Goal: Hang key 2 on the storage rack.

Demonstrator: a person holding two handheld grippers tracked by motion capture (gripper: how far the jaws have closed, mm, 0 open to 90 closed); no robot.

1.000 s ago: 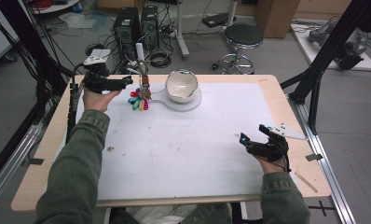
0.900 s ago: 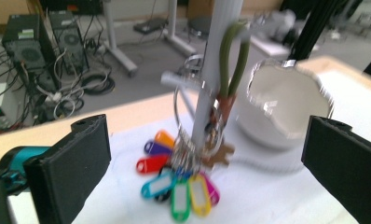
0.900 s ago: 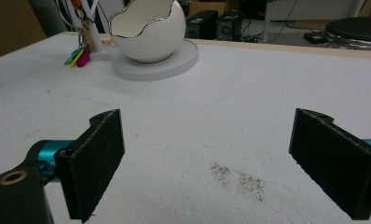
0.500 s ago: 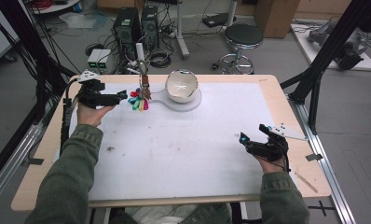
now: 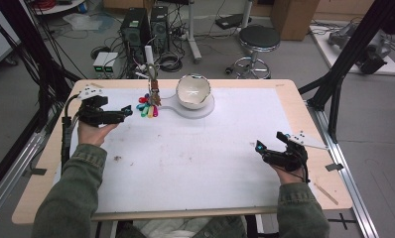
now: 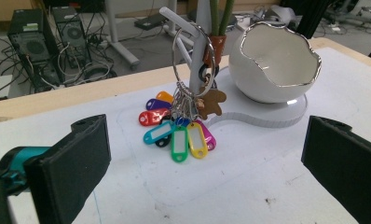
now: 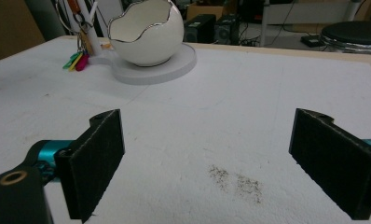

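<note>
Approach step: left gripper (image 5: 127, 112), jaws wide, faces keys (image 6: 181, 133) near the bench's far edge; next, close on them. Right gripper (image 5: 259, 147) wide, idle.

key bunch (image 6: 181, 126) hanging on stand (image 6: 200, 51), bowl (image 6: 278, 63) right

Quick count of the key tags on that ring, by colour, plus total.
orange tag: 1
purple tag: 1
red tag: 1
light blue tag: 1
green tag: 1
yellow tag: 1
pink tag: 1
brown fob: 1
Total: 8 clearly visible; a dark piece under the light blue one is too hidden to count.
</note>
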